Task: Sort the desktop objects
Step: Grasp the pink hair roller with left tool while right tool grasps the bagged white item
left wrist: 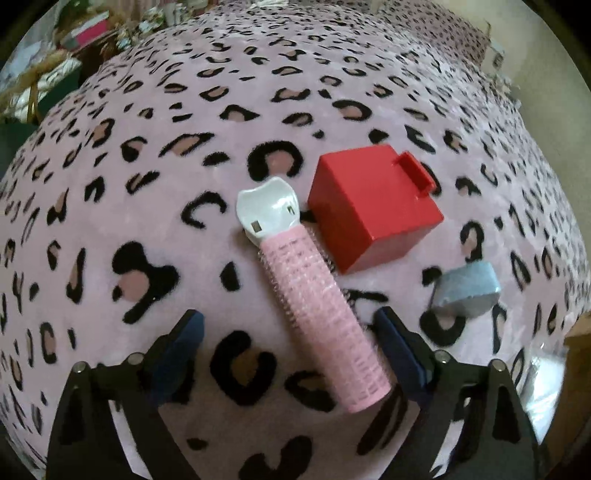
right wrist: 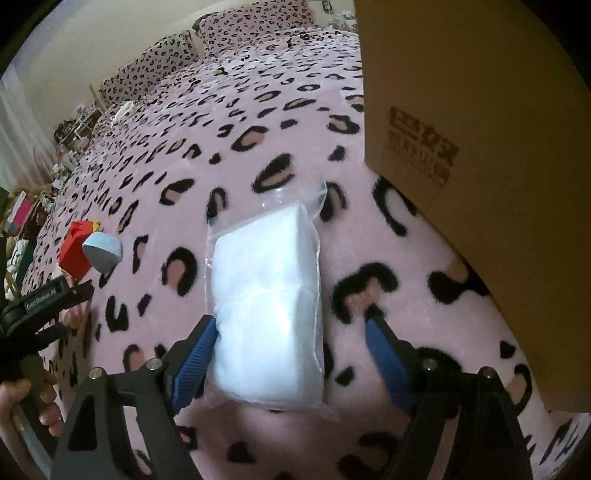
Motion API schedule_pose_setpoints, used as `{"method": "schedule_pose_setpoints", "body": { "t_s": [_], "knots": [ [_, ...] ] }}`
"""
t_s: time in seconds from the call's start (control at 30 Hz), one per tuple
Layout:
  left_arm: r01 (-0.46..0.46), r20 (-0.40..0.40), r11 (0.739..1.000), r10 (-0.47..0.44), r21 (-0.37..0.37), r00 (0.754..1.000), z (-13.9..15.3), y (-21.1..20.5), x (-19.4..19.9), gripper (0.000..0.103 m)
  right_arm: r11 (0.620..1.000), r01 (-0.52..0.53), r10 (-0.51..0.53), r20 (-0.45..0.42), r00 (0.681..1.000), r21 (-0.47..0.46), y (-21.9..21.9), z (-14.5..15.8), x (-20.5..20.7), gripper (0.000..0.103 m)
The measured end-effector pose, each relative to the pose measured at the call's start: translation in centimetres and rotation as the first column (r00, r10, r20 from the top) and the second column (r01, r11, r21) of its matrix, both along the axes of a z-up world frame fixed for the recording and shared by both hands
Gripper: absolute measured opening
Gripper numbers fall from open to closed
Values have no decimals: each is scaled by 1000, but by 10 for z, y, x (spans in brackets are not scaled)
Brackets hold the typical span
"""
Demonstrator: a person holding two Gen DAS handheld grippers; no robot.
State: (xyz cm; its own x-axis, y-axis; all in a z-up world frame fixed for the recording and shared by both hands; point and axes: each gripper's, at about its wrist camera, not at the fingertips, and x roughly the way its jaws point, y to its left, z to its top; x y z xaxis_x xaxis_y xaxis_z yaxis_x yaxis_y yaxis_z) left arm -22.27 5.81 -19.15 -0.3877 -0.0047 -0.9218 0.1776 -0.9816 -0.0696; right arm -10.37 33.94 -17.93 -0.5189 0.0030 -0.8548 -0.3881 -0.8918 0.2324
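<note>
In the left wrist view, a pink hair roller with a white clip end lies on the pink leopard-print blanket, slanting between the fingers of my open left gripper. A red box stands just beyond it and a small grey-blue block lies to the right. In the right wrist view, a clear bag of white padding lies between the fingers of my open right gripper; the left finger touches the bag. The red box and grey-blue block show far left.
A large cardboard box stands close on the right of the right gripper. The left gripper and the hand holding it show at the left edge. Pillows lie at the bed's far end. Cluttered shelves stand beyond the bed.
</note>
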Motion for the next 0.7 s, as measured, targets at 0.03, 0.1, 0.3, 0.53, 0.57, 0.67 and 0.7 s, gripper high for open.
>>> {"method": "schedule_pose_setpoints", "body": {
  "t_s": [0.03,0.1,0.3,0.53,0.57,0.67,0.7],
  "knots": [
    [16,-3,1000,-16,-10,1000,1,2,1,85,1000,3,-3,0,1000,0,-1,0,0,83],
    [33,-27,999,-34,-3,999,5,5,5,65,1000,0,0,-9,1000,-2,-2,3,-1,76],
    [75,-79,996,-72,38,994,13,2,19,31,992,-24,17,-63,998,-120,-4,5,3,39],
    [100,-98,993,-94,56,991,21,-9,35,28,986,-71,55,-110,992,-148,-20,12,10,32],
    [105,-98,993,-100,47,990,23,-8,38,28,986,-78,61,-112,992,-150,-22,13,12,32],
    [121,-106,992,-116,37,988,28,-7,49,28,983,-92,72,-130,989,-158,-29,18,16,32],
    [123,-109,992,-119,33,987,31,-7,53,28,982,-99,77,-137,988,-161,-32,20,17,32]
  ]
}}
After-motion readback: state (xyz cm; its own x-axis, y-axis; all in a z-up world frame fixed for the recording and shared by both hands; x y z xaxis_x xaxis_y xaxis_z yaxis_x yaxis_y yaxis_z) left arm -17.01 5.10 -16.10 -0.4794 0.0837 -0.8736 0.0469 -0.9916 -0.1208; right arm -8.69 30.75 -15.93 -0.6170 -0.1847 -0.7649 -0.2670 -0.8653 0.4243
